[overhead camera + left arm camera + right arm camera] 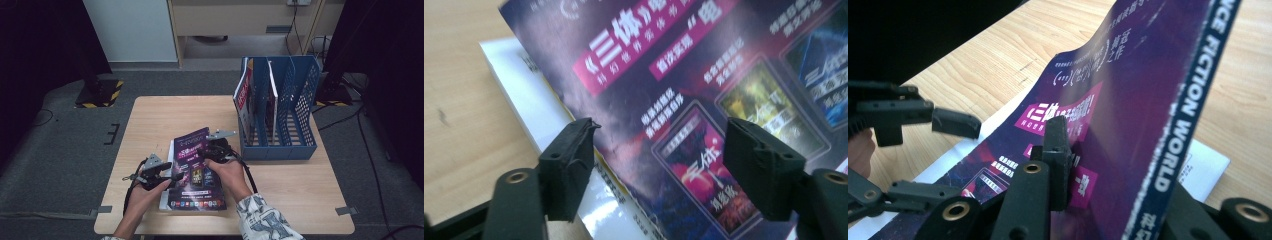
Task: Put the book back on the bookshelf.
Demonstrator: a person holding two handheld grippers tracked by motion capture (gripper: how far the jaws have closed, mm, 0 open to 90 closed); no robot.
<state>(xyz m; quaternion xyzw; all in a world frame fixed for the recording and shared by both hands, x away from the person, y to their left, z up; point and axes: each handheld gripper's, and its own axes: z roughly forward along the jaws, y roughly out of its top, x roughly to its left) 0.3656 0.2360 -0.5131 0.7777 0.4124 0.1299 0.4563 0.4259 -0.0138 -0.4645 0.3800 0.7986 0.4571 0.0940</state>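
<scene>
Purple magazine (196, 170): one; right tongs (218, 151) clamp spine, left tongs (165, 176) agape.

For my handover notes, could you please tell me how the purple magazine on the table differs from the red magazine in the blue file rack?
The purple magazine lies on the table, one edge lifted, atop white printed matter; the red magazine stands upright in the blue file rack. The right gripper is shut on the purple magazine's edge, while nothing touches the red magazine. Covers differ: purple against red and white. Both are thin glossy magazines.
</scene>
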